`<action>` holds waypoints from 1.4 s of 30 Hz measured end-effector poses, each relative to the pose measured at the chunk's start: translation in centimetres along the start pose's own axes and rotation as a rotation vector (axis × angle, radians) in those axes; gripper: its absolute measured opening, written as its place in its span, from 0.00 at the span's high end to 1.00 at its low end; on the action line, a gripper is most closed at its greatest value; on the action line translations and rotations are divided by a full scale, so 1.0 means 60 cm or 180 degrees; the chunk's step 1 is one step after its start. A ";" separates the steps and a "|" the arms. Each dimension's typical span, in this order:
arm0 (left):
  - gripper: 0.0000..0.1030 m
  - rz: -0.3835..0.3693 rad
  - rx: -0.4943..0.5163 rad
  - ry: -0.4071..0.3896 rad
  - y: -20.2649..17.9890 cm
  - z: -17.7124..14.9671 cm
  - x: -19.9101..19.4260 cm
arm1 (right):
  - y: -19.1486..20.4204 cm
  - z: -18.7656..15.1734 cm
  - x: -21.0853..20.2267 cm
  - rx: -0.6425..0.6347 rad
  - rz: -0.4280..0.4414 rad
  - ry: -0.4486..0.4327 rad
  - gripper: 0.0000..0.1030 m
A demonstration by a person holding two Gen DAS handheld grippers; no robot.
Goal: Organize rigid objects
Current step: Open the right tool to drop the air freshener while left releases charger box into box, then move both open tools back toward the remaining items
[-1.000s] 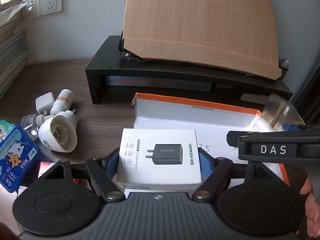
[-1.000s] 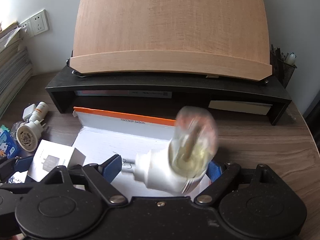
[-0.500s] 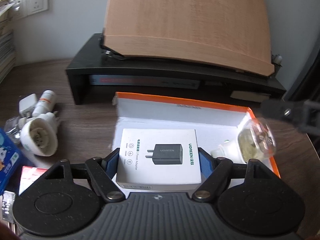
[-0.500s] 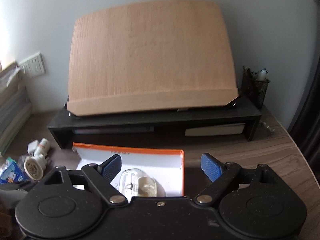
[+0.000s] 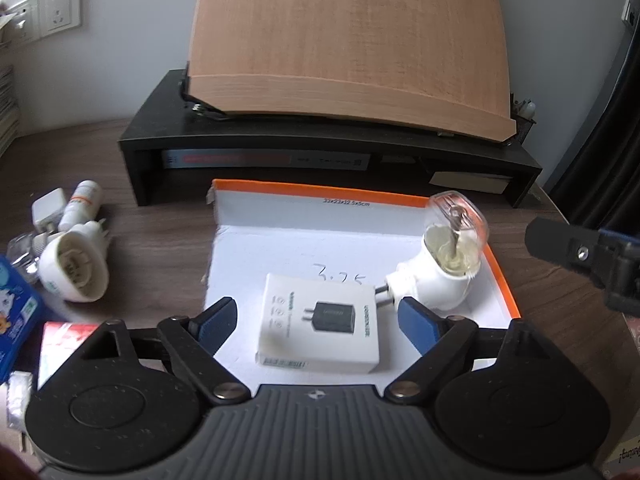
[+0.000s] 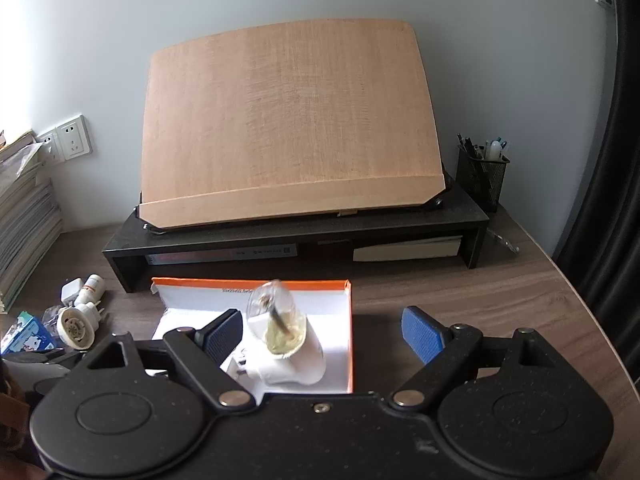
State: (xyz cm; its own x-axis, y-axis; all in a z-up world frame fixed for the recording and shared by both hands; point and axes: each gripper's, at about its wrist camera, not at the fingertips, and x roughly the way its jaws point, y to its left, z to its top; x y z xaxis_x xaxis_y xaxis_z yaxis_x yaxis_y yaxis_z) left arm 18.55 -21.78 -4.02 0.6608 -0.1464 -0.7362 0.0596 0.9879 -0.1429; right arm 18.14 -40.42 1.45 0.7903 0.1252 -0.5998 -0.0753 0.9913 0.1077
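Nearby, loose plug-in heaters point(image 5: 74, 266) crowd the tray's point(image 5: 320, 194) left.

Left gripper point(image 5: 316, 318): matte black speckled body, ribbed grey centre panel, two round discs, silver pivot rivets, blue pads point(image 5: 218, 320). Right gripper point(image 6: 322, 332): same black build, small centre screw. Possibly brown sleeve, lower left edge, blurred.
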 end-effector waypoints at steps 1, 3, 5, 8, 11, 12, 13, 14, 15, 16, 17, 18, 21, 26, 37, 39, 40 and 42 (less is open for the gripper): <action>0.12 0.0008 -0.0006 -0.0005 0.003 -0.002 -0.007 | 0.003 -0.003 -0.003 0.0015 -0.0005 0.0009 0.01; 0.11 0.0033 -0.0006 -0.0009 0.010 -0.006 -0.020 | 0.011 -0.008 -0.011 0.0034 -0.0014 0.0024 0.01; 0.11 0.0056 -0.0015 -0.0010 0.019 -0.012 -0.032 | 0.020 -0.014 -0.017 0.0043 -0.0029 0.0051 0.01; 0.11 0.0087 -0.0027 -0.0003 0.035 -0.018 -0.050 | 0.036 -0.024 -0.028 0.0062 -0.0035 0.0089 0.01; 0.10 0.0103 -0.0040 -0.0009 0.052 -0.024 -0.069 | 0.055 -0.032 -0.040 0.0076 -0.0037 0.0109 0.01; 0.10 0.0111 -0.0044 -0.0021 0.058 -0.025 -0.076 | 0.062 -0.034 -0.045 0.0077 -0.0040 0.0111 0.01; 0.10 0.0115 -0.0051 -0.0032 0.064 -0.027 -0.082 | 0.068 -0.037 -0.049 0.0077 -0.0043 0.0112 0.01; 0.10 0.0114 -0.0060 -0.0040 0.070 -0.029 -0.088 | 0.075 -0.039 -0.054 0.0072 -0.0043 0.0117 0.01; 0.10 0.0116 -0.0071 -0.0048 0.077 -0.031 -0.094 | 0.082 -0.041 -0.058 0.0065 -0.0043 0.0125 0.01; 0.10 0.0121 -0.0084 -0.0058 0.083 -0.033 -0.099 | 0.089 -0.044 -0.062 0.0056 -0.0040 0.0126 0.01; 0.10 0.0124 -0.0095 -0.0067 0.089 -0.035 -0.104 | 0.096 -0.046 -0.066 0.0044 -0.0034 0.0127 0.01; 0.10 0.0124 -0.0107 -0.0071 0.096 -0.036 -0.108 | 0.104 -0.048 -0.070 0.0031 -0.0030 0.0132 0.01; 0.10 0.0149 -0.0124 -0.0096 0.117 -0.040 -0.121 | 0.129 -0.053 -0.075 0.0000 -0.0010 0.0145 0.01; 0.10 0.0207 -0.0237 -0.0120 0.162 -0.048 -0.141 | 0.177 -0.061 -0.075 -0.0077 0.0075 0.0196 0.01; 0.10 0.0393 -0.0497 -0.0116 0.261 -0.070 -0.171 | 0.277 -0.079 -0.064 -0.0258 0.0274 0.0299 0.01; 0.10 0.0427 -0.0528 -0.0123 0.277 -0.073 -0.176 | 0.290 -0.081 -0.060 -0.0270 0.0309 0.0320 0.01; 0.10 0.0447 -0.0544 -0.0123 0.286 -0.074 -0.178 | 0.296 -0.082 -0.058 -0.0277 0.0323 0.0329 0.01; 0.09 0.0496 -0.0592 -0.0121 0.305 -0.077 -0.181 | 0.307 -0.085 -0.054 -0.0295 0.0342 0.0349 0.01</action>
State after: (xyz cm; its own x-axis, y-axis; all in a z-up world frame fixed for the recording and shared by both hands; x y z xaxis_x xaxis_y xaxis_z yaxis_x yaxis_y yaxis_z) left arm 9.03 -2.36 -1.70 0.6791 0.0127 -0.7339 -0.1818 0.9716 -0.1514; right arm 11.09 -22.34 1.35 0.7039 0.2291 -0.6723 -0.2154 0.9708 0.1053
